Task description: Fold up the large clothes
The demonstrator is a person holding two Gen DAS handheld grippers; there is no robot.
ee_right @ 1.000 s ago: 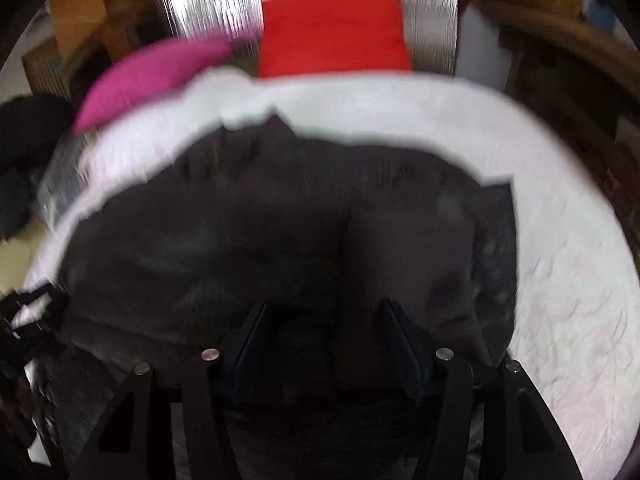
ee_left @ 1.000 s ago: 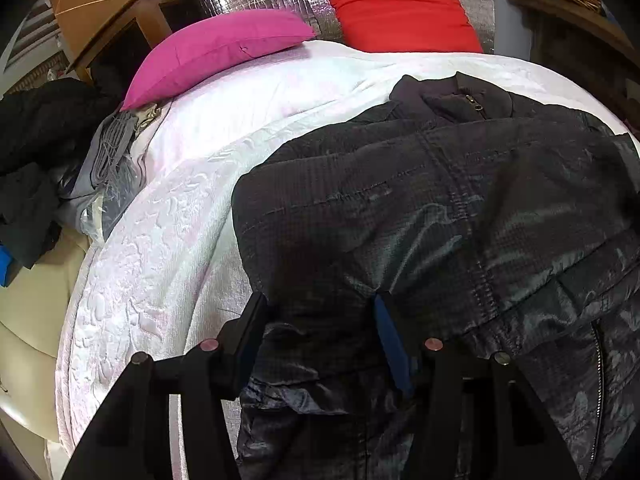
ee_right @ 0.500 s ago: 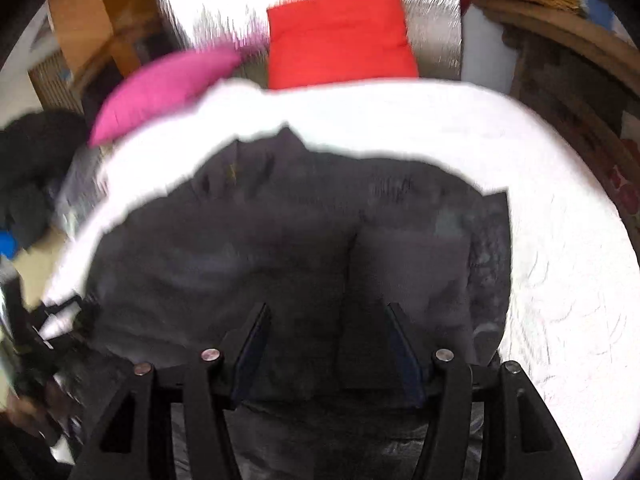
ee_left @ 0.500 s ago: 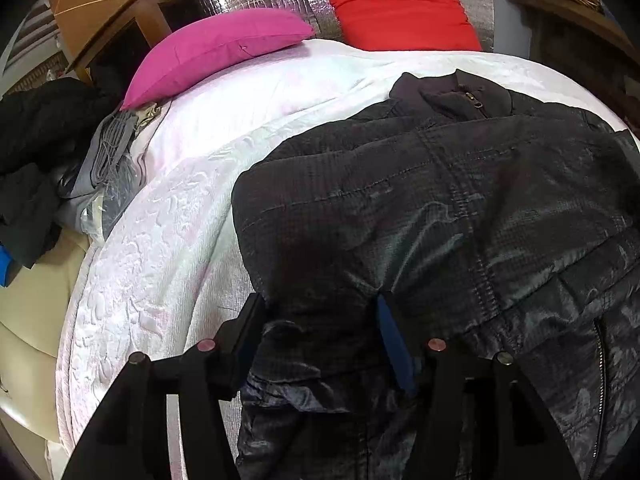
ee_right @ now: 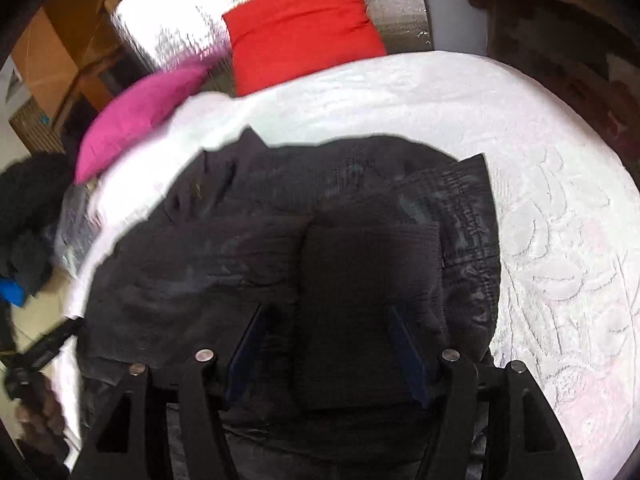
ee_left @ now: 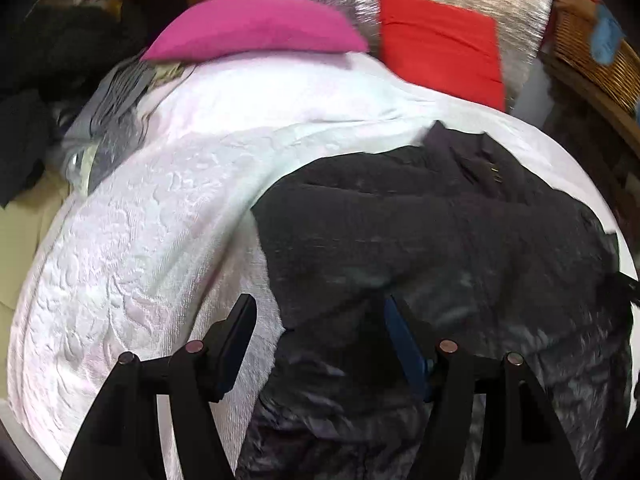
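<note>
Jacket half folded, left gripper shifted

Jacket (ee_left: 440,240) lies on the bed (ee_left: 160,220), sleeve folded over its body. Our left gripper (ee_left: 316,320) has slid toward the left hem since a second ago, fingers spread, nothing pinched. Right gripper (ee_right: 326,328) hovers over the sleeve, fingers spread too. We judge next fold pending.

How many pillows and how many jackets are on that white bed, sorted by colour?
Pink pillow: 1
Red pillow: 1
Black jacket: 1
Total: 3 things on the white bed, not counting the heap of dark clothes off its left edge.
</note>
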